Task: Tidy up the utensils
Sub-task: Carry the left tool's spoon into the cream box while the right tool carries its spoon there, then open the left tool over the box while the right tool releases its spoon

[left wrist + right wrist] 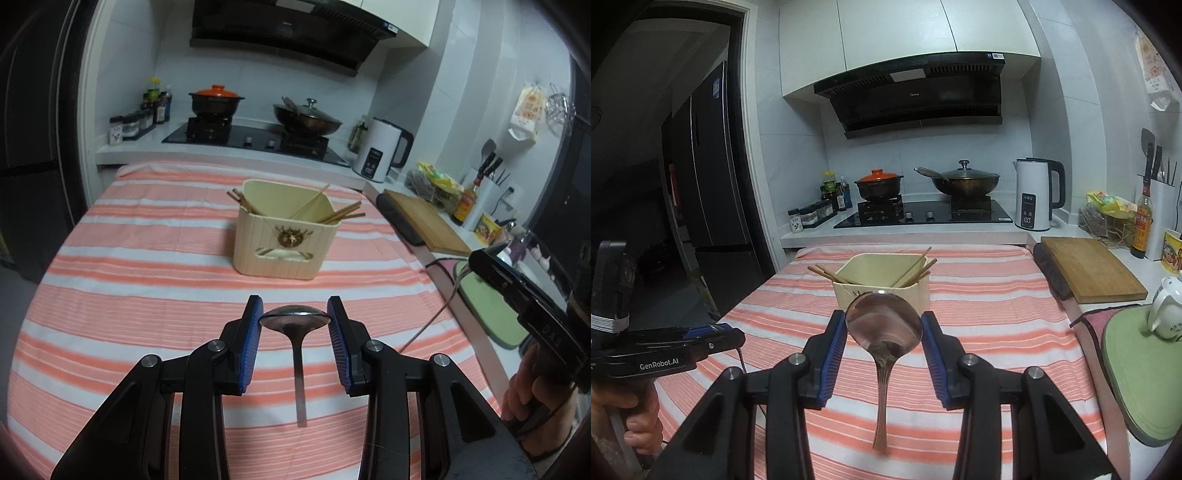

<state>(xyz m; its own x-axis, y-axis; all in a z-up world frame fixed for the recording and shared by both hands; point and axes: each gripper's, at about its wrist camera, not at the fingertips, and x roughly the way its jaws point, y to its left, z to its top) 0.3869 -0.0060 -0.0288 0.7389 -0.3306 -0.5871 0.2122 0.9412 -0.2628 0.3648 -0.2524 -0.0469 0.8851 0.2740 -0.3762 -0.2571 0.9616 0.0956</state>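
Observation:
A metal spoon [295,321] hangs above the striped cloth, its bowl clamped between the blue pads of my left gripper [294,317], handle drooping toward the camera. My right gripper [884,325] is shut on a second, larger metal spoon [884,321] the same way, bowl facing up and handle hanging down. Ahead of both stands a cream square utensil holder [282,240], also the holder [916,291], with several wooden chopsticks [341,214] leaning in its corners. The right gripper's body [524,295] shows at the right edge of the left wrist view.
The pink and white striped cloth [147,295] covers the table. Behind it is a stove with a black pot with an orange lid [216,99] and a lidded wok [306,116]. A white kettle [380,151], wooden cutting board [424,218] and green mat [1137,373] with a white teapot [1165,310] line the right counter.

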